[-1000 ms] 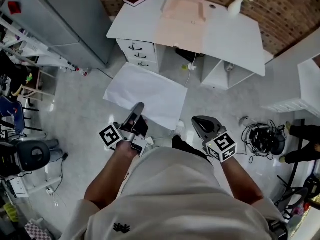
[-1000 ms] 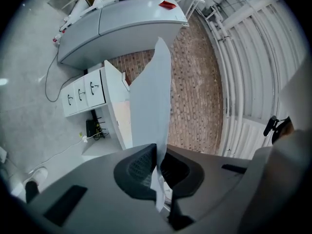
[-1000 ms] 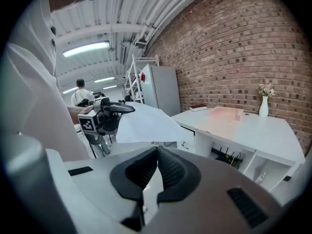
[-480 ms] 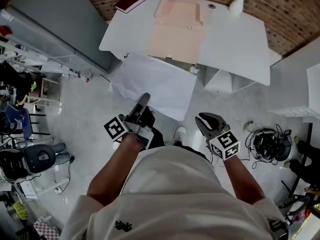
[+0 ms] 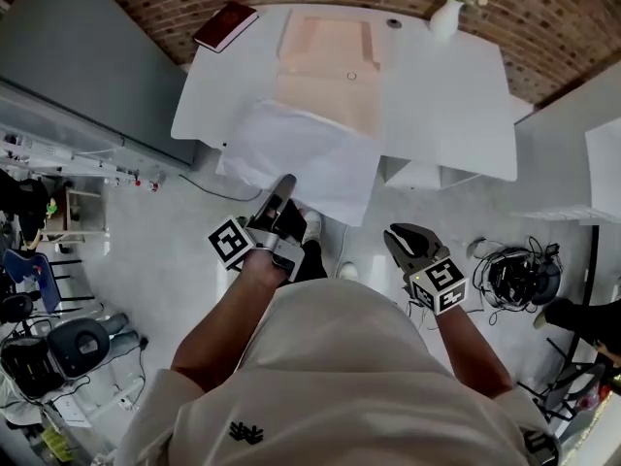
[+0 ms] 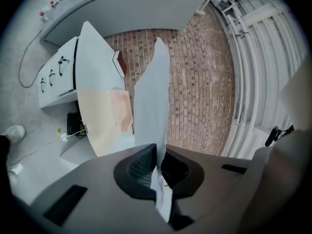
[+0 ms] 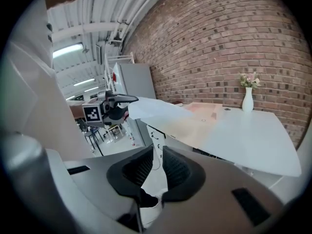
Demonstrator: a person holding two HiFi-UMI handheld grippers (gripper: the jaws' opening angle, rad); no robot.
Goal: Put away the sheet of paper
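While the left gripper (image 5: pixel 283 186) pinches the near edge of the sheet of paper (image 5: pixel 301 153), the sheet stretches ahead over the white desk's (image 5: pixel 437 85) front edge, and the right gripper (image 5: pixel 396 236) hangs beside it, jaws together and empty.

1 sheet of paper (image 5: pixel 303 158), 1 desk (image 5: pixel 446 85), 1 book (image 5: pixel 225 25), 1 vase (image 5: pixel 444 17).

Left gripper (image 5: pixel 283 190): held out ahead, pointing level, fingers (image 6: pixel 139 167) pinched on edge of sheet of paper (image 5: pixel 301 158), which spreads forward from fingertips. Right gripper (image 5: pixel 403 241): tilted downward, fingers together, nothing between. Both forearms bare, extended forward.
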